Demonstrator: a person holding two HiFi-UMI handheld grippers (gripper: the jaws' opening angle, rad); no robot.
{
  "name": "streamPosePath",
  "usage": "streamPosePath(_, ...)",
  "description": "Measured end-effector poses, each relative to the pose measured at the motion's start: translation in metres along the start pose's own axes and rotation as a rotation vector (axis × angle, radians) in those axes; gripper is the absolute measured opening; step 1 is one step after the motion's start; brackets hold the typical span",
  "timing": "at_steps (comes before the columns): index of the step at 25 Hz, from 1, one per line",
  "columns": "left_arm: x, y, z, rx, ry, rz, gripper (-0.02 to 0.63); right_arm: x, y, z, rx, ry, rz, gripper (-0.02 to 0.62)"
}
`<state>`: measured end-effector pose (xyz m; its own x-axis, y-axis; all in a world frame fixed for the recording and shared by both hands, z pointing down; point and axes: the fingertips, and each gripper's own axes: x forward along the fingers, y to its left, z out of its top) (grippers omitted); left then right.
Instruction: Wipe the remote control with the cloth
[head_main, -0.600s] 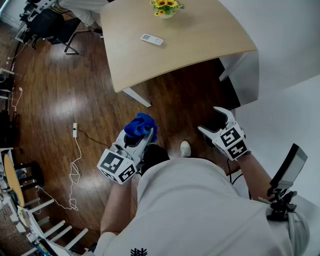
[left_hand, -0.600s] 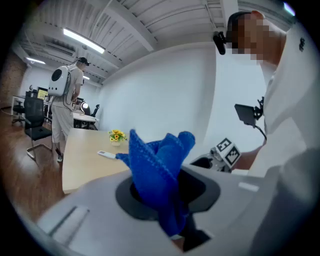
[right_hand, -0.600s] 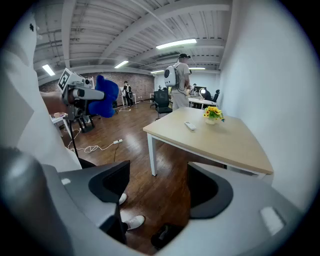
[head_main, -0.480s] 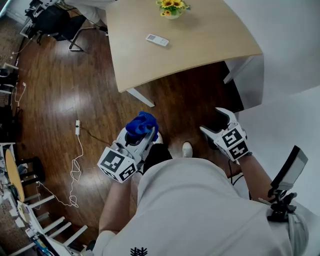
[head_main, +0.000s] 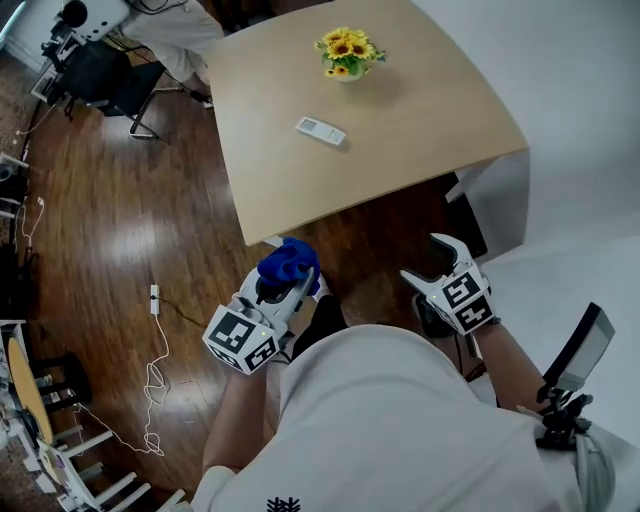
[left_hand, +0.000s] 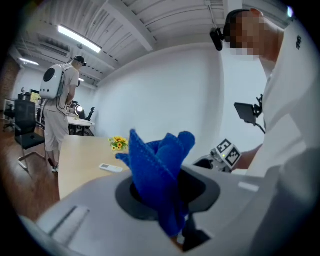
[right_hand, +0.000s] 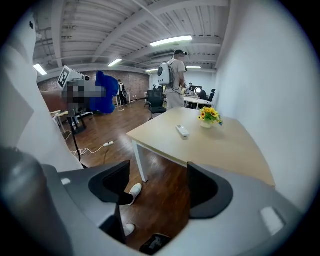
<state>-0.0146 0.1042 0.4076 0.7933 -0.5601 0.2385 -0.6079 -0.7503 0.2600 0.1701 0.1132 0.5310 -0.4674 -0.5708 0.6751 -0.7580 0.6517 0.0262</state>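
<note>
The white remote control (head_main: 321, 131) lies on the light wooden table (head_main: 400, 150), well ahead of both grippers; it shows small in the left gripper view (left_hand: 110, 168) and the right gripper view (right_hand: 182, 131). My left gripper (head_main: 290, 268) is shut on a bunched blue cloth (head_main: 287, 260), which sticks up between its jaws (left_hand: 160, 175). My right gripper (head_main: 440, 262) is open with nothing between its jaws (right_hand: 157, 187), pointing down at the wooden floor short of the table. Both grippers are held over the floor in front of the table's near edge.
A small vase of yellow flowers (head_main: 347, 52) stands on the table beyond the remote. A person with a white backpack (left_hand: 57, 105) stands at the table's far side near office chairs (head_main: 110, 70). A cable and power strip (head_main: 153, 330) lie on the floor at left.
The table and remote have shifted lower and nearer in the head view as the person steps closer. Both grippers keep their hold and pose, the left still shut on the cloth.
</note>
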Motion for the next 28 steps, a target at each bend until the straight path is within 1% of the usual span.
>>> streamPosePath(4, 0.014, 0.046, 0.030, 0.001, -0.025, -0.059, 0.109, 0.033, -0.020, 0.041, 0.001, 0.029, -0.031, 0.360)
streamPosePath(7, 0.019, 0.078, 0.038, -0.020, -0.043, -0.098, 0.109, 0.064, -0.027, 0.067, -0.001, 0.051, -0.032, 0.360)
streamPosePath(9, 0.019, 0.099, 0.044, -0.044, -0.047, -0.103, 0.109, 0.088, -0.032, 0.085, -0.006, 0.057, -0.026, 0.360)
streamPosePath(12, 0.016, 0.131, 0.041, -0.049, -0.036, -0.101, 0.110, 0.124, -0.038, 0.109, -0.026, 0.058, -0.020, 0.360)
streamPosePath(15, 0.013, 0.160, 0.036, -0.068, -0.032, -0.072, 0.109, 0.162, -0.045, 0.123, -0.031, 0.069, -0.004, 0.360)
streamPosePath(20, 0.009, 0.192, 0.044, -0.094, -0.045, 0.022, 0.109, 0.221, -0.063, 0.130, -0.084, 0.114, 0.042, 0.359)
streamPosePath(24, 0.013, 0.203, 0.050, -0.124, -0.063, 0.074, 0.109, 0.256, -0.092, 0.139, -0.111, 0.138, 0.060, 0.360)
streamPosePath(28, 0.034, 0.211, 0.053, -0.137, -0.049, 0.117, 0.110, 0.297, -0.121, 0.142, -0.140, 0.150, 0.081, 0.359)
